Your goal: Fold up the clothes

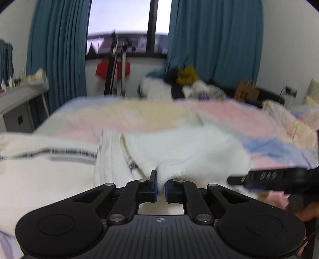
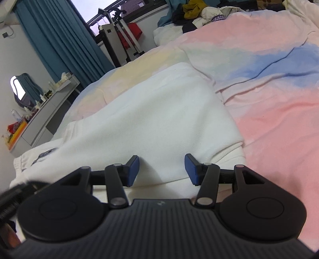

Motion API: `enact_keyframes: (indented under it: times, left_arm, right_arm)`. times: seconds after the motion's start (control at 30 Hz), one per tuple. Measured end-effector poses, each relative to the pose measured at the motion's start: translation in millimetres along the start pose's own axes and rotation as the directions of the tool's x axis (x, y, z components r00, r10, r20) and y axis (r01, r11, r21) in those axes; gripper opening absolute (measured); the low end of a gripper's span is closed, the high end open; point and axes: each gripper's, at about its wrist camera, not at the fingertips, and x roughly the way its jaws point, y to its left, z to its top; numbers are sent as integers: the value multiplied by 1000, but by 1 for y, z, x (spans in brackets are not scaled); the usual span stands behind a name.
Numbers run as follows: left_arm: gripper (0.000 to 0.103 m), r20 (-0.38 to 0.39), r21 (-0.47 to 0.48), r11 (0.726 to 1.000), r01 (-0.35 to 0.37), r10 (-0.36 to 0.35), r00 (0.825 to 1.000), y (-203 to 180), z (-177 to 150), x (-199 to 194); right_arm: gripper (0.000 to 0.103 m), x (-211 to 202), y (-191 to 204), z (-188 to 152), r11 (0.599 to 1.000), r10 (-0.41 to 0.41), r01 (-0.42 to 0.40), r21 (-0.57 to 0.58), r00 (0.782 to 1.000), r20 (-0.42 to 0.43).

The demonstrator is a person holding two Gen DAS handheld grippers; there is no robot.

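The white garment [image 2: 151, 111] lies spread on the bed [image 2: 279, 111], over its pastel cover. The left gripper [image 1: 161, 186] is pinched onto a bunched fold of its fabric. The right gripper [image 2: 161, 169] hovers with jaws apart just above the cloth, gripping nothing

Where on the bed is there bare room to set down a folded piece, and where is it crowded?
Free: the pink and blue stretch of bedspread right of the white garment, and the pale yellow strip between the garment and the bed's far edge. Crowded: the heap of clothes at the far end by the window, and the near edge, where both tools work the garment.
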Motion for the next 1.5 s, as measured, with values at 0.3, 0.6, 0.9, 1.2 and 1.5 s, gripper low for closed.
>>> enact_keyframes:
  times: [0.3, 0.6, 0.9, 1.2, 1.5]
  left_arm:
    - [12, -278, -125, 992, -36, 0, 961, 25, -12, 42]
    - [29, -233, -288, 958, -2, -68, 970, 45, -6, 18]
    - [80, -169, -514, 843, -157, 80, 982, 115, 12, -65]
    - [90, -169, -950, 249, -187, 92, 981, 234, -59, -88]
    - [72, -72, -963, 236, -132, 247, 966, 273, -51, -63]
  right_arm:
    - [55, -5, 18, 0, 992, -33, 35, -119, 999, 14]
    - [54, 9, 32, -3, 961, 0, 20, -274, 997, 71]
    - [54, 22, 28, -13, 951, -15, 33, -308, 998, 61]
    - [54, 19, 31, -14, 950, -31, 45, -308, 998, 51]
    - [54, 18, 44, -24, 921, -71, 98, -376, 994, 87]
